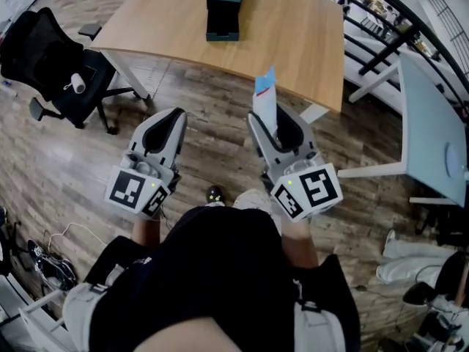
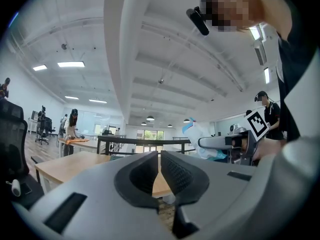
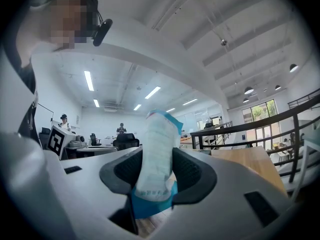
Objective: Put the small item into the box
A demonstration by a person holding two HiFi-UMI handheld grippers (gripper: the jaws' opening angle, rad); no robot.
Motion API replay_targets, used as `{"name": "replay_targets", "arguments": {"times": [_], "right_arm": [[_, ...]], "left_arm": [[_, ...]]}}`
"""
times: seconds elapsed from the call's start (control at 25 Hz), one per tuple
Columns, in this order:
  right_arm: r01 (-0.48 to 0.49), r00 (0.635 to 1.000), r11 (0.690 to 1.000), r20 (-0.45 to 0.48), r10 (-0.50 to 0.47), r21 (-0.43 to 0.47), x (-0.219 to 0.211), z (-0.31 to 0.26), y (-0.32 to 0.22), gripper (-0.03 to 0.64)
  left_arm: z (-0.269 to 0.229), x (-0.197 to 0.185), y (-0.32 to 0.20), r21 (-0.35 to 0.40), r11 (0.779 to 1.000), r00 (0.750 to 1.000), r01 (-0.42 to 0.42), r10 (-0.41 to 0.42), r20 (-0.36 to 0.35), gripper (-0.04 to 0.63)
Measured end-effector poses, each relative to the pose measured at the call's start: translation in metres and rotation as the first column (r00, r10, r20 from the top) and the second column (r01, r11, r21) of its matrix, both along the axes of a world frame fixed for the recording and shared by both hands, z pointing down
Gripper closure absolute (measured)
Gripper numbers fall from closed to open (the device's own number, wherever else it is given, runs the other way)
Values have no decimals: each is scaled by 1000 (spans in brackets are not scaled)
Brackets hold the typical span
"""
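A dark teal box stands at the far middle of the wooden table, well ahead of both grippers. My right gripper is shut on a small white packet with blue ends, held upright over the floor short of the table's near edge. In the right gripper view the packet stands pinched between the dark pads. My left gripper hovers beside it to the left, its jaws shut with nothing between them. The left gripper view also catches the right gripper and the packet.
A black office chair stands left of the table. A white desk and a black railing are on the right. Shoes and cables lie on the wood floor at lower left. Other people work at distant desks.
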State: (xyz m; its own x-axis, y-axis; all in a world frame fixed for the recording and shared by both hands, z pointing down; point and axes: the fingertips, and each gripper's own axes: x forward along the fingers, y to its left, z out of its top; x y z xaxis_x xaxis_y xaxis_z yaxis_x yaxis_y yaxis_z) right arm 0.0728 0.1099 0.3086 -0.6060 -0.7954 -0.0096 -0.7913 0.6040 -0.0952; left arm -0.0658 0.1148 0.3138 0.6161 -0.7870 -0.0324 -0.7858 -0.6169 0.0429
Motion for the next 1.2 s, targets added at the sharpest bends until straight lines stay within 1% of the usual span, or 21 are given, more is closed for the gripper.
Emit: {"name": "replay_targets", "arguments": {"times": [0.24,0.4,0.52,0.72,0.84,1.2], "right_arm": [[-7,1000,1000,5,7,-10,-4,4,-9,437],[0,1000,1000,14,0,-14,-3,4,-22,437],[18,1000,1000,22,-18,-10,-4,3,-49,437],[56,998,998,22,-56,-21,-18,3,-103,437],[77,997,997,21,-76,-26,-22,4,-131,437],[95,995,994,30,-94,-47,-16,14,-201,437]], "left_arm": [[4,-4,-13,-11,1000,1000,-3,3,-3,569],[4,-1,-20,-5,1000,1000,-8,8,11,569],[2,-6,-38,-7,1000,1000,24,-24,18,569],[0,-29,-81,-11,996,995,86,-86,52,569],[0,-35,-109,-17,993,992,115,-114,53,569],[4,-21,-174,-26,993,992,115,-113,58,569]]}}
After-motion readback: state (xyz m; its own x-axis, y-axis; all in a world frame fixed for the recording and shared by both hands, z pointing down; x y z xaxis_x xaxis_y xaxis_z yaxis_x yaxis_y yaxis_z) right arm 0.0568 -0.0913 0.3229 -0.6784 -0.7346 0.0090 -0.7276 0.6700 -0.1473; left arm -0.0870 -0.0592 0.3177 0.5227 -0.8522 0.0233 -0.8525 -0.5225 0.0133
